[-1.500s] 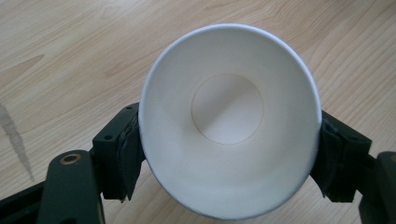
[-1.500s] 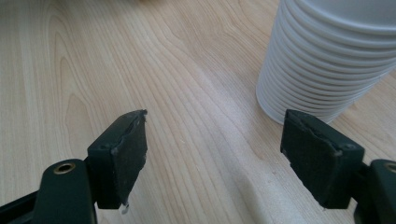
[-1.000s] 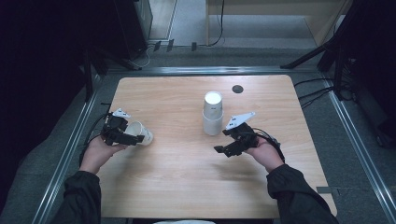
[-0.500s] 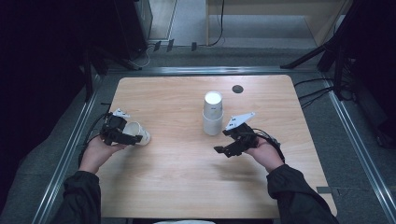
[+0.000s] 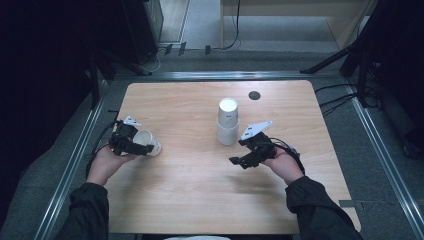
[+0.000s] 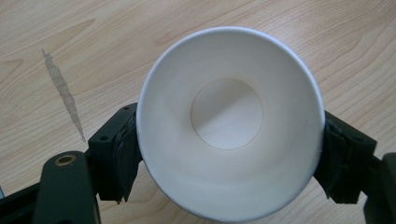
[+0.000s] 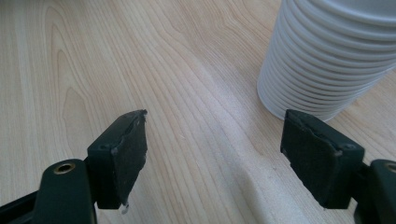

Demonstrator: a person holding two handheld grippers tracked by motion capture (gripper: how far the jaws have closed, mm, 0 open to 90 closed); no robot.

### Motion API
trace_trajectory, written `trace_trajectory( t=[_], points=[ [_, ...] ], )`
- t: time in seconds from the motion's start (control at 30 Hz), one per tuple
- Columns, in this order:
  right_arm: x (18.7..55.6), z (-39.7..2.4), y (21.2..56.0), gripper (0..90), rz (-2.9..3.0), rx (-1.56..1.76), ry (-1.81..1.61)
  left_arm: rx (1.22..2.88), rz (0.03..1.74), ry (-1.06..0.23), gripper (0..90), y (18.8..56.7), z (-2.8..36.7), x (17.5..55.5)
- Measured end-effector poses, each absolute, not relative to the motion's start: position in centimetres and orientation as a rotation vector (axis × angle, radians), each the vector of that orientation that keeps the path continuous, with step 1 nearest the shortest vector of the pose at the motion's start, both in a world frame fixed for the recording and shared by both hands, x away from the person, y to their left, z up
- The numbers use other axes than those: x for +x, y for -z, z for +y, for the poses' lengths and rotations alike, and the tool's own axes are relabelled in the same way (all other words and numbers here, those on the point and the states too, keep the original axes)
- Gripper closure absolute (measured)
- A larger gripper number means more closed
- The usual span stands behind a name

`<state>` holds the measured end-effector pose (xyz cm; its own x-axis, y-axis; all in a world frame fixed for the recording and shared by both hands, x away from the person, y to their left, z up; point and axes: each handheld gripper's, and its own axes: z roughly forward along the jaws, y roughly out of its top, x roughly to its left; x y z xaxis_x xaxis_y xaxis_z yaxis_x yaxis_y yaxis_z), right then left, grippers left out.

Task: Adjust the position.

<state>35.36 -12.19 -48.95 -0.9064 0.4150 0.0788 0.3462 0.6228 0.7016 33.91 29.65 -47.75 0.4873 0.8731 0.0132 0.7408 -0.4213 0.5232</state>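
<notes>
Presently: single white paper cup [image 6: 229, 123], lying on its side at the left of the light wooden table [image 5: 200, 190], sits between the left gripper [image 5: 131, 145] fingers [image 6: 116, 158], which have just been opening (release slowly so it cannot roll). Right gripper [image 5: 248, 156] fingers spread, empty, beside the stack of white paper cups [image 7: 327, 56], whose individual rims its own view reveals.

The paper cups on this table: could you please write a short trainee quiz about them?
1. True or false: the right gripper holds the cup stack.
2. Which gripper has the single cup between its jaws? A: left gripper. B: right gripper.
3. What is inside the single cup?
Key: 1 false, its jaws stand open beside the stack. 2 A; the pads touch its sides, though the jaws have just been opening. 3 nothing.
</notes>
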Motion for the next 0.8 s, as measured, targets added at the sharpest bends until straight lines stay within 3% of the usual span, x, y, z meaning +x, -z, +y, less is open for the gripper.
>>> trace_trajectory(
  t=[0.67, 0.8],
  points=[
    [35.32, -12.18, 48.83, 24.0, 2.729, 0.640, -1.177, 2.255, 1.305, -0.370, 16.5, 47.58, 28.94, 34.15],
    [35.53, -12.13, 48.58, 23.8, 2.695, 0.617, -1.230, 2.220, 1.314, -0.340, 11.2, 47.44, 29.21, 34.27]
  ],
)
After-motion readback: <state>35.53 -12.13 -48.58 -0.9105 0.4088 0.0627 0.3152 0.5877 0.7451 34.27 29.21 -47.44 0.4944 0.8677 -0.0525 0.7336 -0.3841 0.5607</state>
